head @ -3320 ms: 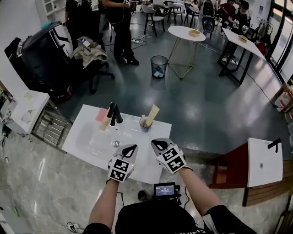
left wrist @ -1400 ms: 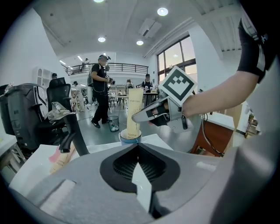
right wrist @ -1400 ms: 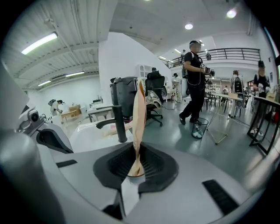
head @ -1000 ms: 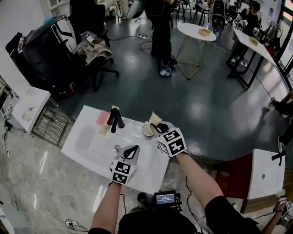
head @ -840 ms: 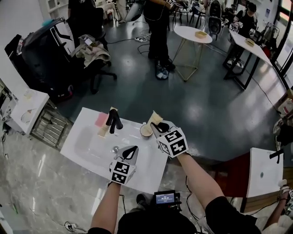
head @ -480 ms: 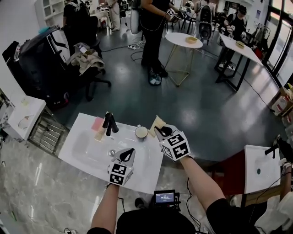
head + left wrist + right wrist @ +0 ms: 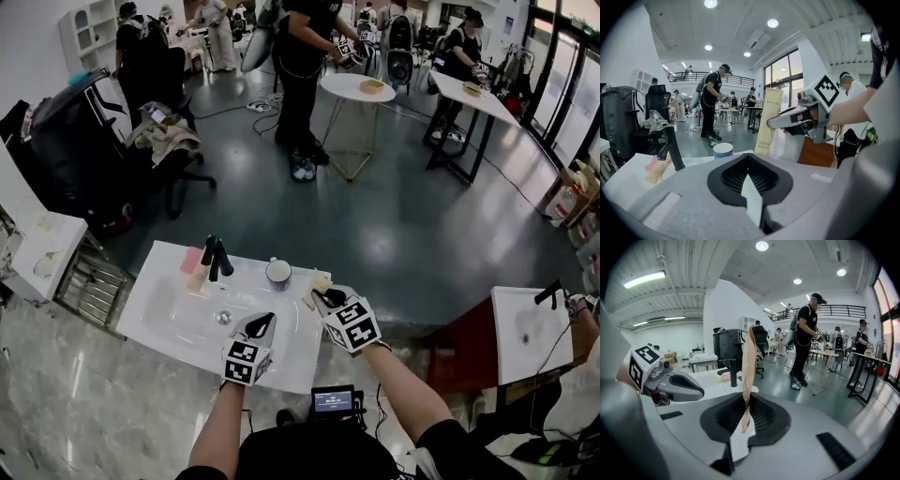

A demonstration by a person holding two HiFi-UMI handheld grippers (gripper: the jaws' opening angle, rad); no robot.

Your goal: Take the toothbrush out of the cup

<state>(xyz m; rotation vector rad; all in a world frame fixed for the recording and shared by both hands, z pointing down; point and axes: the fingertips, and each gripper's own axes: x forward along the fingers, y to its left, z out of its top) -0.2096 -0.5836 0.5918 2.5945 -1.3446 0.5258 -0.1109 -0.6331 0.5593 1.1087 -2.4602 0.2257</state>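
Note:
A beige flat toothbrush pack is clamped in my right gripper, just right of the white cup and clear of it. The cup stands empty on the white sink counter, right of the black faucet. In the right gripper view the pack rises edge-on from the shut jaws of the right gripper. My left gripper hovers over the basin's near rim, shut and empty. From the left gripper I see the cup and the pack ahead.
A pink item and a pale tube lie left of the faucet. A second white sink and a red-brown cabinet stand to the right. A small screen sits below the counter edge. People stand beyond.
The right gripper has drawn the toothbrush pack out of the cup and carried it right and toward me. The cup stays in place, empty. The left gripper shifted slightly.

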